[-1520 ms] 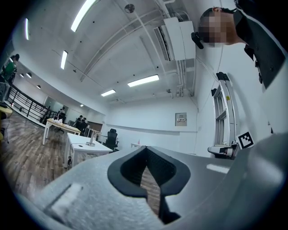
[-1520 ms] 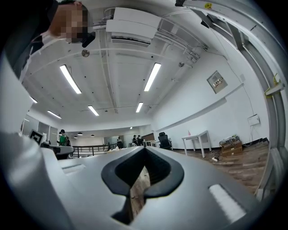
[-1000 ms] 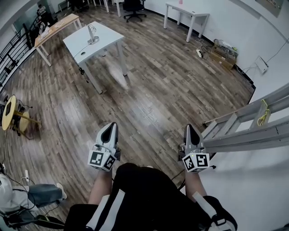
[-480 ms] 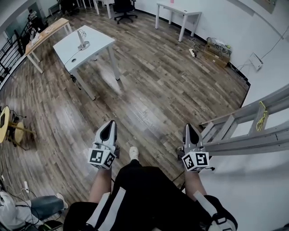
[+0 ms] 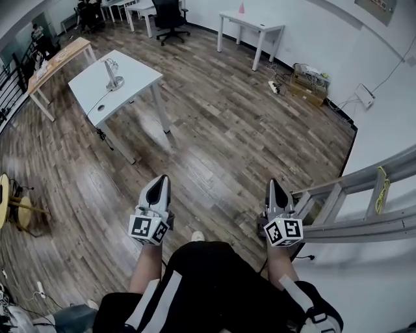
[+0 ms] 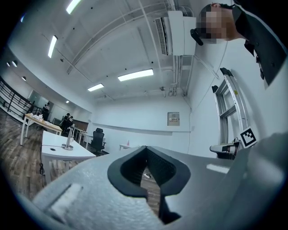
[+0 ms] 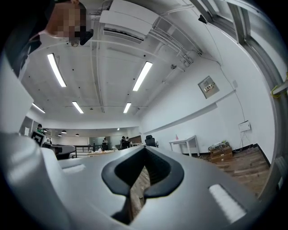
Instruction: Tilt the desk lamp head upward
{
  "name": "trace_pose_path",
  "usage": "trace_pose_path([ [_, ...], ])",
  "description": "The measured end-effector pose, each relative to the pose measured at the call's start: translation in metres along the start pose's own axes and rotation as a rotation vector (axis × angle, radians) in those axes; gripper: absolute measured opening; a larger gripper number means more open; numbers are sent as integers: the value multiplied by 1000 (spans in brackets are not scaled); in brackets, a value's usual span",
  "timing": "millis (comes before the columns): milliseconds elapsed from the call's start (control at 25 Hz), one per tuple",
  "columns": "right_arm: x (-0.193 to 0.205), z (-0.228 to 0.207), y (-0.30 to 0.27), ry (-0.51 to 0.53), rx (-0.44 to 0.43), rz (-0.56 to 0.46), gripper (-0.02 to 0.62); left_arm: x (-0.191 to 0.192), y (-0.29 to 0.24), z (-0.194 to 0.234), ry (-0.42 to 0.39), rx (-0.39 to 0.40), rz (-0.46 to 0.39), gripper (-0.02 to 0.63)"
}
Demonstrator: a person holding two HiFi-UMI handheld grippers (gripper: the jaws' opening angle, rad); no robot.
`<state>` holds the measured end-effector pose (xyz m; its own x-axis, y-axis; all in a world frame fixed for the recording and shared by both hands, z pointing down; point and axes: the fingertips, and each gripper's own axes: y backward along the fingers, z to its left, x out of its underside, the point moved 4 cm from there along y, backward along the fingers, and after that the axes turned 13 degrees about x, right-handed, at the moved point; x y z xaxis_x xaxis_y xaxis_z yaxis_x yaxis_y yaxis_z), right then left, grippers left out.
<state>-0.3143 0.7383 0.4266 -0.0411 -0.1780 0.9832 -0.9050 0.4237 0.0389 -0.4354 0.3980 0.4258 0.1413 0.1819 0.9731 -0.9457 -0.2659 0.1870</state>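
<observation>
A small silver desk lamp (image 5: 113, 74) stands on a white table (image 5: 130, 88) far off at the upper left of the head view; in the left gripper view the lamp (image 6: 68, 141) shows tiny on that table (image 6: 58, 152) at the left. My left gripper (image 5: 158, 186) and my right gripper (image 5: 276, 190) are held side by side in front of me over the wooden floor, both shut and empty, well away from the table. The left gripper (image 6: 145, 177) and right gripper (image 7: 140, 176) point about level across the room.
An aluminium ladder (image 5: 364, 201) lies close on my right by the white wall. Another white table (image 5: 250, 25), a black office chair (image 5: 169, 13), a wooden table (image 5: 58, 57) and boxes with cables (image 5: 305, 81) ring the room. A yellow stool (image 5: 14, 207) stands at the left.
The table and lamp have slid down and right in the head view as I walk toward them. Both grippers keep their place in front of me, still shut.
</observation>
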Motion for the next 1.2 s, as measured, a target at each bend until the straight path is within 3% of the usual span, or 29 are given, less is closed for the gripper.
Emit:
trace_pose_path([
  [520,8,63,-99,12,-70,-9,3,0,-26,97,13,-20,2,0],
  [920,24,63,-135,30,-66,45,3,14,-36,120,48,-54,38,0],
  [1200,29,56,-187,7,-109,45,2,17,-66,139,23,-83,32,0],
])
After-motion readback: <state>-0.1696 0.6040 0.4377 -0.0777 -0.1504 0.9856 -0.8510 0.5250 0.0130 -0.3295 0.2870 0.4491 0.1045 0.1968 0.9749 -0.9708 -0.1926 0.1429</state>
